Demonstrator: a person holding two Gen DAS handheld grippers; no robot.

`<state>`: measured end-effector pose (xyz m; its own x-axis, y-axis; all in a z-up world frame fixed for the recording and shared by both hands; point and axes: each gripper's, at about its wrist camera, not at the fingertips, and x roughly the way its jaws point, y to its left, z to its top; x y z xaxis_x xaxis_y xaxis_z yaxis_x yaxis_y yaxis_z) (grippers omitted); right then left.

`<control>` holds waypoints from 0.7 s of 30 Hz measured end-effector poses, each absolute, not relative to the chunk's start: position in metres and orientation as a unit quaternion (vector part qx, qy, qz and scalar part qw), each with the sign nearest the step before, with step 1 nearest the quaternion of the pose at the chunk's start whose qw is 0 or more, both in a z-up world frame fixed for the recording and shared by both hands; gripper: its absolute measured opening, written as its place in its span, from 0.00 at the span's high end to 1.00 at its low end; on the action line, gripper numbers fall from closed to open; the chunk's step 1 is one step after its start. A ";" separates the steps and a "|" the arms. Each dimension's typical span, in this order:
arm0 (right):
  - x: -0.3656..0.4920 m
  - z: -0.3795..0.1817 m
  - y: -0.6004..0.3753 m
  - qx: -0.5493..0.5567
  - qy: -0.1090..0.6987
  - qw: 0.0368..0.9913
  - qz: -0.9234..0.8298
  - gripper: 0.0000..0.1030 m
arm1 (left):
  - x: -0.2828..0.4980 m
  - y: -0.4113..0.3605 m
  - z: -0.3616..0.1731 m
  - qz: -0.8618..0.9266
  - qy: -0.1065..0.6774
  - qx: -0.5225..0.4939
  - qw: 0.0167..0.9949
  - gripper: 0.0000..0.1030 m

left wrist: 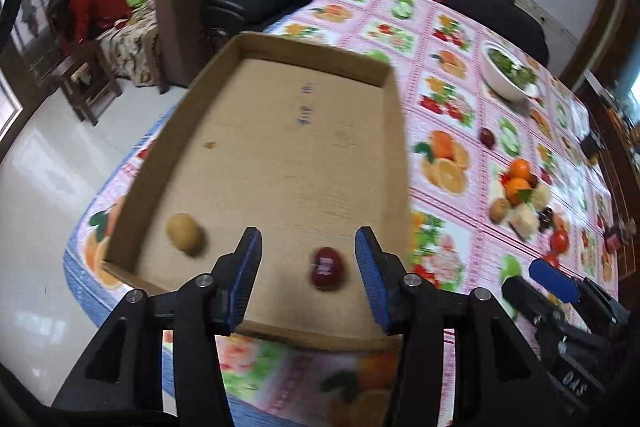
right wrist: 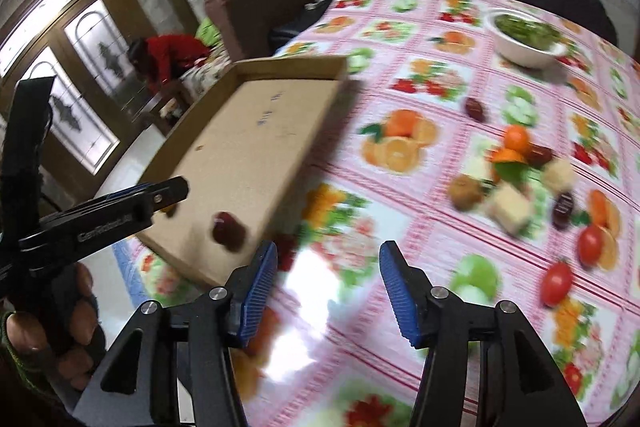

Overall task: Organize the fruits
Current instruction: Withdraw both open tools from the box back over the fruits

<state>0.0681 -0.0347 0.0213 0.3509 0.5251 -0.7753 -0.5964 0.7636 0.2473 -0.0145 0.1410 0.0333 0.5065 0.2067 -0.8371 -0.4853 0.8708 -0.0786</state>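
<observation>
Cardboard tray (left wrist: pixel 320 131) on fruit-print tablecloth (left wrist: pixel 452 95): holds one kiwi (left wrist: pixel 185 235) near its left wall and one dark red fruit (left wrist: pixel 328 268), possibly a plum, blurred. Left gripper (left wrist: pixel 309 251): jaws apart, nothing clamped, the red fruit lying on the tray floor between and beyond its pads. Right gripper (right wrist: pixel 328 263): jaws apart, empty, over bare cloth just right of the tray. Remaining fruit cluster (right wrist: pixel 516 171) well to the right, with two tomatoes (right wrist: pixel 560 281); white bowl (right wrist: pixel 528 39) of greens at far side
</observation>
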 end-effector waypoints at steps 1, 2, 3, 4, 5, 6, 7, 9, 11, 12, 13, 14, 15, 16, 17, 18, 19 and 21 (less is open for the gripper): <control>0.072 0.022 -0.046 -0.032 0.456 0.825 0.332 0.47 | -0.013 0.136 0.035 0.199 0.453 -0.150 0.856 0.54; 0.075 0.022 -0.056 -0.028 0.456 0.829 0.323 0.47 | -0.012 0.131 0.037 0.195 0.452 -0.147 0.858 0.54; 0.077 0.022 -0.066 -0.023 0.456 0.833 0.313 0.47 | -0.010 0.125 0.039 0.190 0.452 -0.144 0.860 0.54; 0.081 0.022 -0.079 -0.016 0.456 0.837 0.301 0.47 | -0.007 0.119 0.040 0.186 0.453 -0.140 0.860 0.54; 0.083 0.022 -0.087 -0.012 0.456 0.840 0.294 0.47 | -0.005 0.113 0.041 0.182 0.454 -0.136 0.861 0.54; 0.085 0.022 -0.097 -0.007 0.456 0.843 0.284 0.47 | -0.003 0.108 0.042 0.179 0.455 -0.132 0.862 0.54; 0.088 0.021 -0.108 -0.002 0.457 0.846 0.274 0.46 | -0.002 0.104 0.043 0.176 0.455 -0.131 0.863 0.54; 0.092 0.020 -0.127 0.007 0.458 0.851 0.259 0.46 | 0.003 0.093 0.043 0.167 0.458 -0.123 0.865 0.54; 0.095 0.019 -0.145 0.015 0.457 0.855 0.244 0.46 | 0.006 0.085 0.042 0.161 0.460 -0.120 0.865 0.54; 0.096 0.019 -0.152 0.019 0.456 0.857 0.237 0.46 | 0.008 0.080 0.043 0.157 0.460 -0.118 0.866 0.54; 0.098 0.019 -0.162 0.024 0.456 0.860 0.230 0.46 | 0.009 0.074 0.043 0.154 0.460 -0.114 0.867 0.54; 0.099 0.019 -0.165 0.026 0.455 0.861 0.226 0.46 | 0.011 0.070 0.042 0.150 0.463 -0.110 0.867 0.54; 0.099 0.019 -0.171 0.028 0.454 0.863 0.222 0.46 | 0.013 0.065 0.041 0.145 0.464 -0.107 0.867 0.54; 0.100 0.019 -0.177 0.030 0.453 0.864 0.217 0.46 | 0.014 0.059 0.041 0.140 0.465 -0.105 0.868 0.54; 0.100 0.019 -0.181 0.032 0.452 0.865 0.214 0.46 | 0.016 0.055 0.040 0.136 0.466 -0.101 0.868 0.54; 0.100 0.019 -0.185 0.036 0.451 0.866 0.211 0.46 | 0.017 0.049 0.040 0.131 0.468 -0.097 0.869 0.54; 0.100 0.019 -0.187 0.037 0.451 0.867 0.210 0.46 | 0.018 0.045 0.039 0.127 0.469 -0.096 0.869 0.54; 0.100 0.018 -0.194 0.039 0.450 0.868 0.206 0.46 | 0.021 0.038 0.038 0.121 0.470 -0.092 0.870 0.54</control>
<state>0.0999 -0.1936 0.0182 0.5100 0.3916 -0.7659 -0.3222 0.9125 0.2520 0.0214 0.0384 0.0381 0.5300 0.1234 -0.8390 -0.2961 0.9540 -0.0467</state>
